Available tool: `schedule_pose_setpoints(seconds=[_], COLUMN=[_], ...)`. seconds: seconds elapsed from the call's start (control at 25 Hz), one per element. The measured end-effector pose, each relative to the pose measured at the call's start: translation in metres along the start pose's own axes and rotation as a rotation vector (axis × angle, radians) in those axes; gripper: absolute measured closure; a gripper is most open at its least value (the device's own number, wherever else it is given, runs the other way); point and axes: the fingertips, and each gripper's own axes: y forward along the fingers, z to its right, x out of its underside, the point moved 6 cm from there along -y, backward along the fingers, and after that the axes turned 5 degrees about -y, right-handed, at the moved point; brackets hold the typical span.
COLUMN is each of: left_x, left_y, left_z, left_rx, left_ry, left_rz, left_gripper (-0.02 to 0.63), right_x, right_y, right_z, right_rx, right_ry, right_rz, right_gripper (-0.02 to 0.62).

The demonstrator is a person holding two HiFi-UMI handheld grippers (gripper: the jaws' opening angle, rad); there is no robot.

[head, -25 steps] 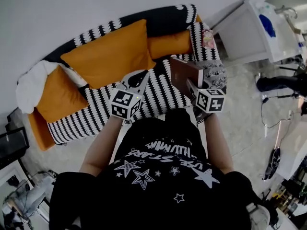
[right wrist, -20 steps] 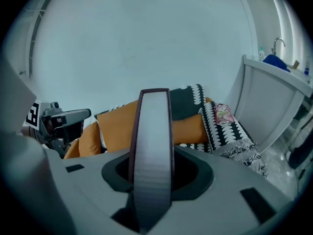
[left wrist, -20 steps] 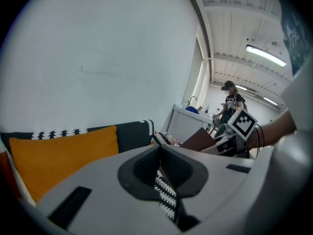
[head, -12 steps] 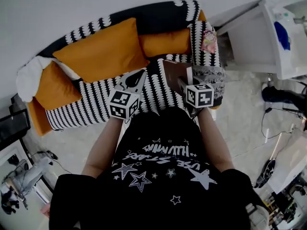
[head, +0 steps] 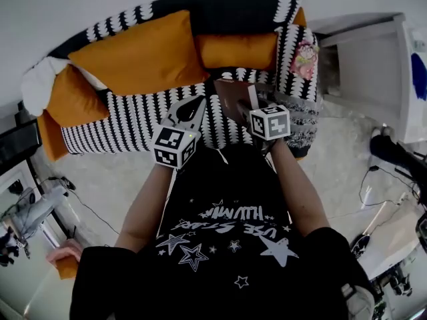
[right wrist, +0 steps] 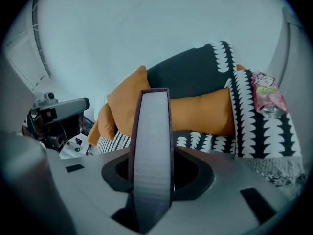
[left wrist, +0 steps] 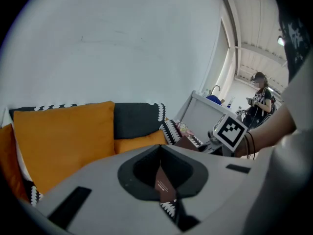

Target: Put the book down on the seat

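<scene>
A brown-covered book (head: 235,99) stands on edge above the right end of the black-and-white patterned sofa seat (head: 133,122). My right gripper (head: 257,111) is shut on it; in the right gripper view its grey page edge (right wrist: 152,146) rises between the jaws of that gripper (right wrist: 154,168). Whether the book touches the seat is hidden. My left gripper (head: 193,107) hovers over the middle of the seat, left of the book, with its jaws together and nothing held. In the left gripper view only a thin slit shows between the jaws of the left gripper (left wrist: 162,155).
Two large orange cushions (head: 133,55) (head: 237,49) lean on the backrest, and another lies at the left end (head: 70,92). A pink packet (head: 307,52) lies on the right armrest, a grey throw (head: 300,119) below it. A white cabinet (head: 370,65) stands right of the sofa.
Both grippers have come down toward the seat. The right one has carried the book left and lower, nearer the seat's right end.
</scene>
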Motion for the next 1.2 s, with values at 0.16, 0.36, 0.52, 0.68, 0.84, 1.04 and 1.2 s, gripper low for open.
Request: schedule_pose_setpoints(seconds=[0.16, 0.36, 0.52, 0.68, 0.84, 1.04, 1.2], left_x=[0.015, 0.041, 0.059, 0.079, 0.094, 0.104, 0.104], left_y=[0.009, 0.025, 0.038, 0.038, 0.042, 0.055, 0.068], left_z=[-0.009, -0.022, -0.029, -0.031, -0.038, -0.042, -0.039], left_rx=[-0.032, -0.046, -0.045, -0.031, -0.025, -0.013, 0.004], left_ry=[-0.039, -0.060, -0.072, -0.076, -0.077, -0.081, -0.079], left_rz=[-0.025, -0.079, -0.110, -0.157, -0.190, -0.213, -0.202], left_gripper=[0.597, 0.597, 0.597, 0.597, 0.597, 0.597, 0.597], right_x=[0.003, 0.010, 0.017, 0.029, 0.050, 0.070, 0.072], right_y=[0.034, 0.066, 0.091, 0.110, 0.117, 0.117, 0.123], right_z=[0.002, 0.000, -0.002, -0.004, 0.003, 0.021, 0.035], right_rx=[-0.085, -0.135, -0.198, -0.236, -0.273, -0.274, -0.220], right_ry=[0.020, 0.092, 0.184, 0.204, 0.228, 0.326, 0.318], right_rz=[-0.020, -0.007, 0.019, 0.005, -0.043, -0.058, -0.057], right_gripper=[0.440, 0.440, 0.440, 0.440, 0.440, 0.440, 0.440])
